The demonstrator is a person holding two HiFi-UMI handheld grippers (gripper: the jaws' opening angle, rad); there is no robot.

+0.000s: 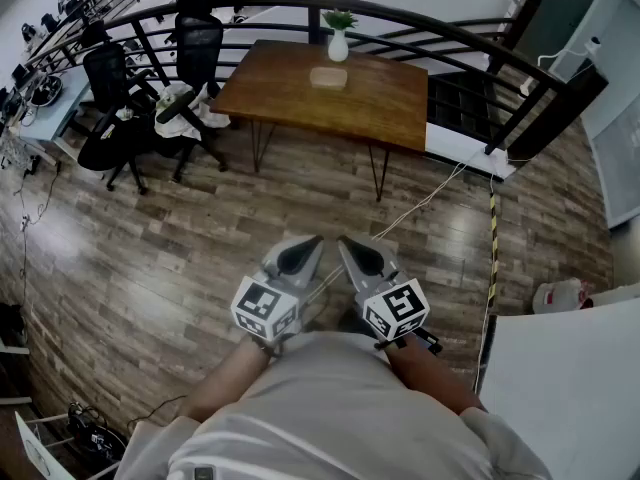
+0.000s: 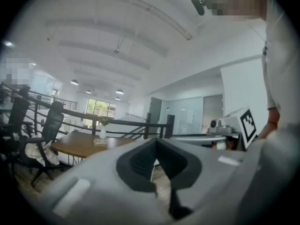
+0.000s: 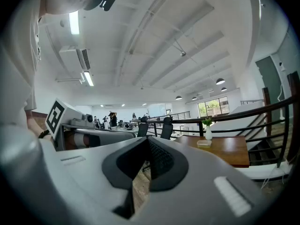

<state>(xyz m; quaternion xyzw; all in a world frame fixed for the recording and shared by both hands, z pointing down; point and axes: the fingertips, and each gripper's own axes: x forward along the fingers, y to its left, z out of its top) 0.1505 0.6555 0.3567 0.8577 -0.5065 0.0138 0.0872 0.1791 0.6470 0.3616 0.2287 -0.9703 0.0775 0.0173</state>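
I hold both grippers close to my body, above the wooden plank floor (image 1: 150, 258). In the head view the left gripper (image 1: 300, 257) and the right gripper (image 1: 362, 258) sit side by side, their marker cubes toward me. Both point away from me toward a brown wooden table (image 1: 370, 98). The left gripper (image 2: 155, 141) has its jaws closed tip to tip with nothing between them. In the right gripper view the right gripper (image 3: 147, 140) is likewise shut and empty. Neither gripper touches anything.
On the table stand a white vase with a green plant (image 1: 338, 36) and a small pale dish (image 1: 328, 78). Black office chairs (image 1: 195, 43) stand at the left. A curved black railing (image 1: 420, 18) runs behind. At the right are a white tabletop (image 1: 570, 388) and a plastic bag (image 1: 560, 295).
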